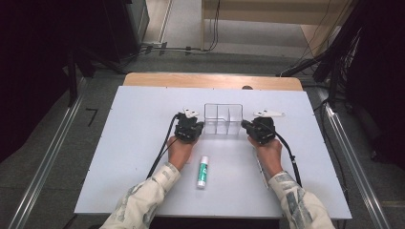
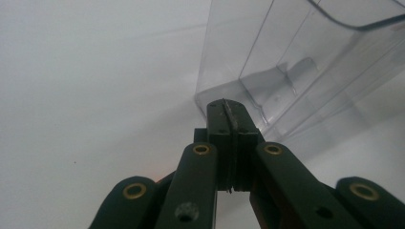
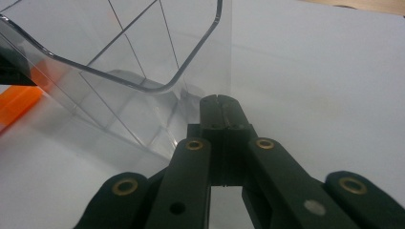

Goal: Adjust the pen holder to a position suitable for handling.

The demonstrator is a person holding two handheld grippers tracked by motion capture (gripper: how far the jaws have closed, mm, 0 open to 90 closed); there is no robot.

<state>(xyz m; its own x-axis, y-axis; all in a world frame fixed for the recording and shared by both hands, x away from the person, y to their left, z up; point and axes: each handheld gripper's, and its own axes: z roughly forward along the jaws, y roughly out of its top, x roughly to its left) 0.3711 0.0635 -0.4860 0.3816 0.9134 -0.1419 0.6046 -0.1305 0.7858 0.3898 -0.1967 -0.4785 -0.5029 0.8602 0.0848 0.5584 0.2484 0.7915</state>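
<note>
The left gripper [image 1: 193,128] and right gripper [image 1: 253,129], jaws closed on nothing, are held low beside the clear organiser [image 1: 223,119] near the table's [image 1: 133,143] far edge.

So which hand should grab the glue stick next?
Probably the left. The glue stick lies on the table just beside the left hand, nearer than to the right hand. Both grippers, left and right, are shut beside the clear box, so it must open first.
</note>
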